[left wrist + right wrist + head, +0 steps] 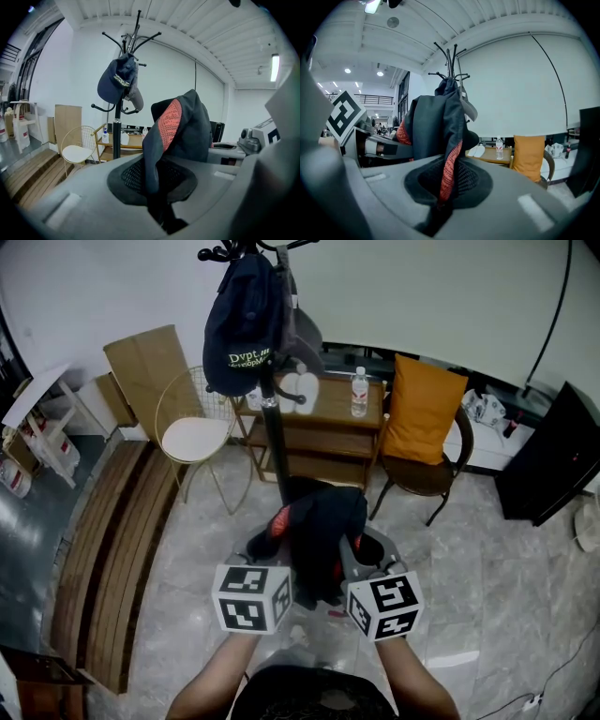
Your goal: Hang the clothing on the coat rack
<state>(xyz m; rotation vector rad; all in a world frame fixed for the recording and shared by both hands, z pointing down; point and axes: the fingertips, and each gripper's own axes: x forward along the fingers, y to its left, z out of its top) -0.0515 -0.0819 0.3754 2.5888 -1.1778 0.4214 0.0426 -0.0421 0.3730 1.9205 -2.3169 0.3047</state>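
Step in hand: the approach, as I judged it; the clothing (322, 532) was not yet on the coat rack (273, 432).
Clothing: a dark garment with a red-orange patterned panel, bunched and held up off the floor between the two grippers, at 6 o'clock from the rack's pole in the head view.
Left gripper (157, 197): jaws nearly together, clamped on a fold of the dark cloth that rose from between them.
Right gripper (438, 206): likewise closed on the garment, its red-orange edge pinched in the gap.
Coat rack: upright at 12 o'clock from the grippers, with a dark cap (238, 326) and a grey one behind it already hanging there.
Next move calls for: lifting the garment to hook height, finding a bare prong such as those at the top (136, 35), and settling the cloth over it before either gripper let go.
Hidden or unclear: the rack's top was cut off in the head view; the jaw tips lay under cloth there; no collar or loop could be made out, nor what kind of garment it was.
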